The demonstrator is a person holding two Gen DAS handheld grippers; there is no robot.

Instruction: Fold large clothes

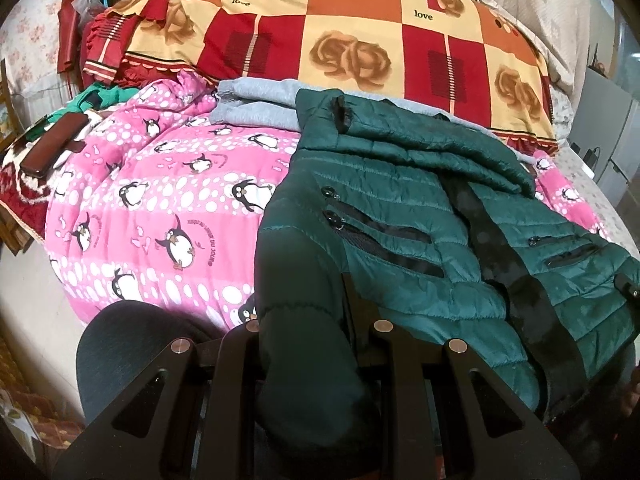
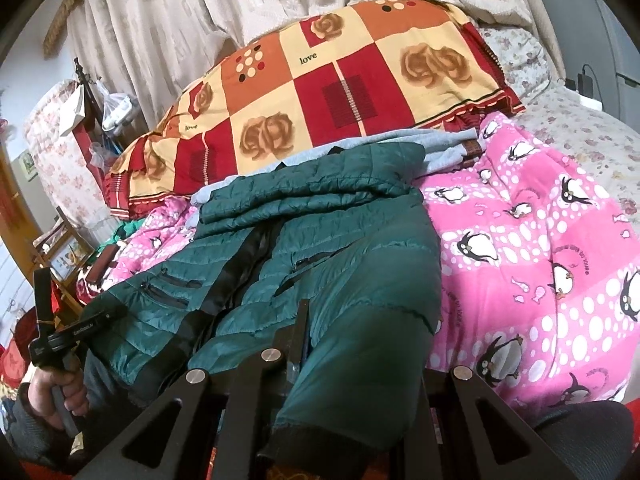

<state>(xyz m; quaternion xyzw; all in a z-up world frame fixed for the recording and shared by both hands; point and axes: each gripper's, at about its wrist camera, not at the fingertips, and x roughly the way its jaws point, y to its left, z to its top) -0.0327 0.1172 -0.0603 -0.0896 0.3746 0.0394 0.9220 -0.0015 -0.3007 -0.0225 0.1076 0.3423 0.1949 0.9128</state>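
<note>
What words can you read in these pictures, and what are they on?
"love": on cream squares of the checked quilt, printed more than once.
Curved red letters beside the penguins on the pink blanket: too small to read.
White print on the left gripper's black handle: too blurred to read.

Jacket (image 1: 420, 208) on blanket (image 1: 160, 200), before quilt (image 1: 360, 40)

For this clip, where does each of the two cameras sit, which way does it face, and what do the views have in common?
Left wrist view: on the left gripper, looking forward and down across the bed; its fingers are shut on a sleeve of the dark green quilted puffer jacket.
Right wrist view: on the right gripper, facing the same way, shut on the jacket's other sleeve; the person's left hand shows at lower left.
Shared: the jacket, pink penguin-print blanket, red-and-orange rose-patterned quilt.
</note>
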